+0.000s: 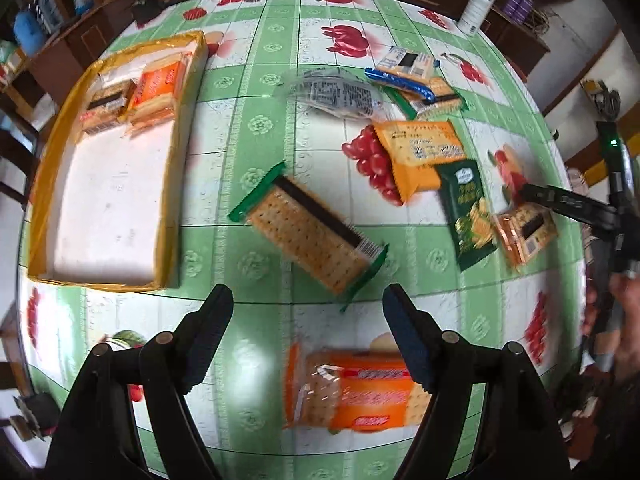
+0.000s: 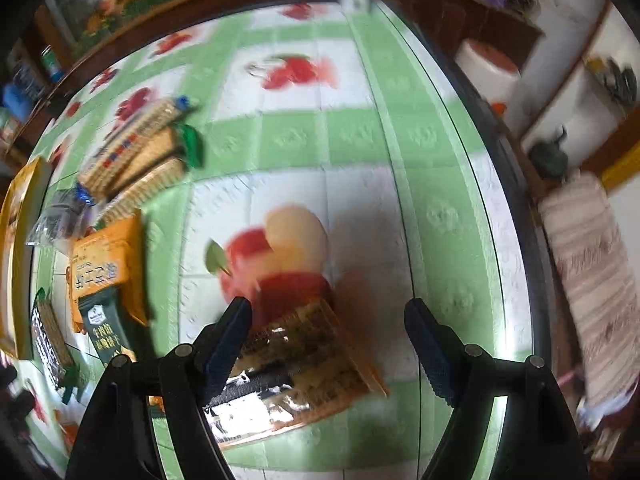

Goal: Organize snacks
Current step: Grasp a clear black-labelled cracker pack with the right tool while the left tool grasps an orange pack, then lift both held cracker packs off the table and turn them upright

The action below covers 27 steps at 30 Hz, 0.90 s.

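Observation:
A yellow-rimmed white box [image 1: 100,184] at the left holds two cracker packs [image 1: 132,96]. Loose snacks lie on the table: a green-edged cracker pack [image 1: 308,236], an orange pack [image 1: 420,156], a dark green pouch [image 1: 472,212], a clear bag [image 1: 340,96], blue and green packs [image 1: 416,84]. My left gripper [image 1: 308,336] is open, above an orange cracker pack [image 1: 356,392]. My right gripper [image 2: 328,344] is open over an orange-edged cracker pack [image 2: 304,364]; it shows in the left wrist view [image 1: 568,204] by that pack [image 1: 524,232].
A white bottle [image 1: 478,4] stands at the table's far edge. Wooden shelves run behind the table. The table's right edge [image 2: 500,208] is close to my right gripper, with a striped cloth [image 2: 588,272] beyond it.

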### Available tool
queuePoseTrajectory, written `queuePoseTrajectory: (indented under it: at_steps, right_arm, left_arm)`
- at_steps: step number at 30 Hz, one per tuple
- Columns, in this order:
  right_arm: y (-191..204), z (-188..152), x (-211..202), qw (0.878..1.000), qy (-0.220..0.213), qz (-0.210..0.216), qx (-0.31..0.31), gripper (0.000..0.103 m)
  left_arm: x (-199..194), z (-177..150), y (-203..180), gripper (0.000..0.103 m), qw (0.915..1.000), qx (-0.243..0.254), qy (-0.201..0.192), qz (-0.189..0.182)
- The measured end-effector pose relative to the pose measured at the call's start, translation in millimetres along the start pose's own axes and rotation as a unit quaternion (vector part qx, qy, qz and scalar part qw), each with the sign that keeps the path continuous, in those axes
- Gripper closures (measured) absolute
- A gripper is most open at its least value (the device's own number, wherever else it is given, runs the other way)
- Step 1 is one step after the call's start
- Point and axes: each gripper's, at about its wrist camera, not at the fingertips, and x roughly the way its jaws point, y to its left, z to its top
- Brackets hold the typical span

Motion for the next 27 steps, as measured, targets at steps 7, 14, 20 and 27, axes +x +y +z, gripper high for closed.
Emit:
queuePoseTrajectory:
  at_steps: [7,14,20,27]
  right_arm:
    - [-8,-53,-21,0.995,0.073,0.054,-0.039,0.022]
    - [-32,-83,-47,0.995,0.073,0.071,0.002,0.021]
    - [-44,-120,-46,0.981,0.112,0.128,0.093,0.021]
    - [-39,-122,-34,0.978,0.115,0.129,0.113,0.017]
  left_arm:
    - [-3,-2,8,0.026,1.0000,-0.001,-0.003,-0.007]
    - [3,-5,-21,0.026,0.9897,0.140,0.015,-0.022]
    - [26,-1,-55,0.025,0.9595,0.271,0.073,-0.023]
    - [32,-14,-66,0.025,0.9377,0.327,0.108,-0.042]
